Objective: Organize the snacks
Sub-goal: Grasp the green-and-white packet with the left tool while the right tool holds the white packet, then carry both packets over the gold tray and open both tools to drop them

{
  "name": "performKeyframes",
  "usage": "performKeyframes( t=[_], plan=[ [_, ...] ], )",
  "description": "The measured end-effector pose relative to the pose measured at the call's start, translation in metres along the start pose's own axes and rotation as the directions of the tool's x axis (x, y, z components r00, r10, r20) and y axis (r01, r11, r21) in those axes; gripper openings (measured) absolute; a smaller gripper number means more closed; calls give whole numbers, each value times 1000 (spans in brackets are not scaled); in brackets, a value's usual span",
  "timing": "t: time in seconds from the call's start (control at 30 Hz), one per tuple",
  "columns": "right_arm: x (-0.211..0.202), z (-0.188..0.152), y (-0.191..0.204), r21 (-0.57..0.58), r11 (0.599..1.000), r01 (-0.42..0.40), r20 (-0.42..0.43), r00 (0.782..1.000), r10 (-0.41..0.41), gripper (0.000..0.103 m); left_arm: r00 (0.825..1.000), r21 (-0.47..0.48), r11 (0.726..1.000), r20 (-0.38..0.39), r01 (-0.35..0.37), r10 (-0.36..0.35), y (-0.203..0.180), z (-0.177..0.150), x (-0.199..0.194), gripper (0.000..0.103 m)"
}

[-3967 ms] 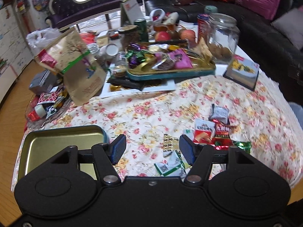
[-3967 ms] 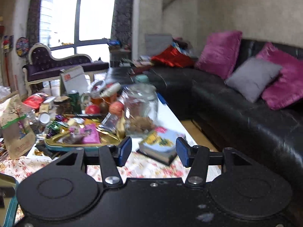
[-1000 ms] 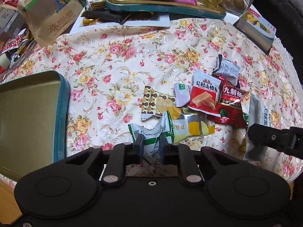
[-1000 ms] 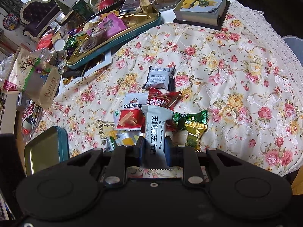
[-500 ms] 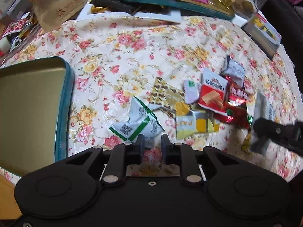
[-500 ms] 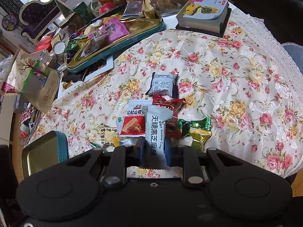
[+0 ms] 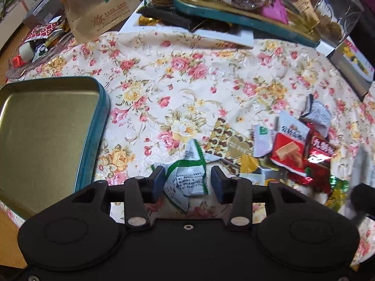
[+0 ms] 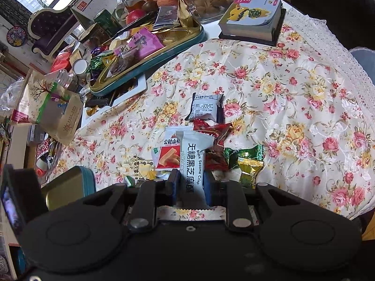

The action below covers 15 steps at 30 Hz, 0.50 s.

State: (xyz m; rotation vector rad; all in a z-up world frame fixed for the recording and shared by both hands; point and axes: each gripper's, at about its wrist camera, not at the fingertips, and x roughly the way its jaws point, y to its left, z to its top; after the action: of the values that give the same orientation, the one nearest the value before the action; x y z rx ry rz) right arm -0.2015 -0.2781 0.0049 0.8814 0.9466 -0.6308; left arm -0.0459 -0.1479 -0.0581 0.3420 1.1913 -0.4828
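Note:
My left gripper [image 7: 186,183] points down at the floral cloth with its jaws opening. A crumpled white-and-green snack packet [image 7: 187,180] lies between its fingers, and the pads no longer press on it. To the left is an open teal tin [image 7: 100,117] with a bare gold floor. The other snack packets [image 7: 288,149] lie in a heap to the right. My right gripper [image 8: 189,185] is shut on a white Black Sesame Crisp packet [image 8: 192,159], held upright above that heap [image 8: 168,154]. The tin [image 8: 70,182] shows at the lower left of the right wrist view.
A teal tray [image 7: 234,16] heaped with sweets stands at the back on a white board. A brown paper bag [image 7: 98,11] leans at the back left. A glass jar [image 7: 339,11] and a book [image 8: 253,16] are at the back right. The cloth's lace edge [image 8: 339,53] runs along the right.
My left gripper carried the white-and-green packet left from the heap towards the tin, then its jaws spread and released it. The right gripper kept hold of its white packet.

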Motion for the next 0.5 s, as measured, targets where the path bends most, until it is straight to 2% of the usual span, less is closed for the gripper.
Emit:
performKeyframes(
  t=[0.1, 0.17, 0.27, 0.37, 0.5],
  plan=[
    [-2, 0, -1, 6, 1000, -8, -1, 1000, 8, 24, 999, -5, 1000, -34, -15, 15, -1, -1, 12, 53],
    [-2, 1, -2, 11, 1000, -11, 0, 1000, 11, 24, 1000, -30, 1000, -30, -3, 2, 1, -2, 14, 54],
    [-3, 2, -2, 19, 1000, -13, 2, 1000, 13, 24, 999, -20, 1000, -42, 0, 0, -2, 1, 15, 54],
    [-2, 2, 0, 19, 1000, -15, 1, 1000, 15, 24, 998, -1, 1000, -56, 28, -28, -5, 1, 13, 48],
    [-3, 2, 2, 15, 1000, -17, 3, 1000, 17, 24, 995, 2, 998, -79, 66, -66, -4, -1, 7, 47]
  ],
)
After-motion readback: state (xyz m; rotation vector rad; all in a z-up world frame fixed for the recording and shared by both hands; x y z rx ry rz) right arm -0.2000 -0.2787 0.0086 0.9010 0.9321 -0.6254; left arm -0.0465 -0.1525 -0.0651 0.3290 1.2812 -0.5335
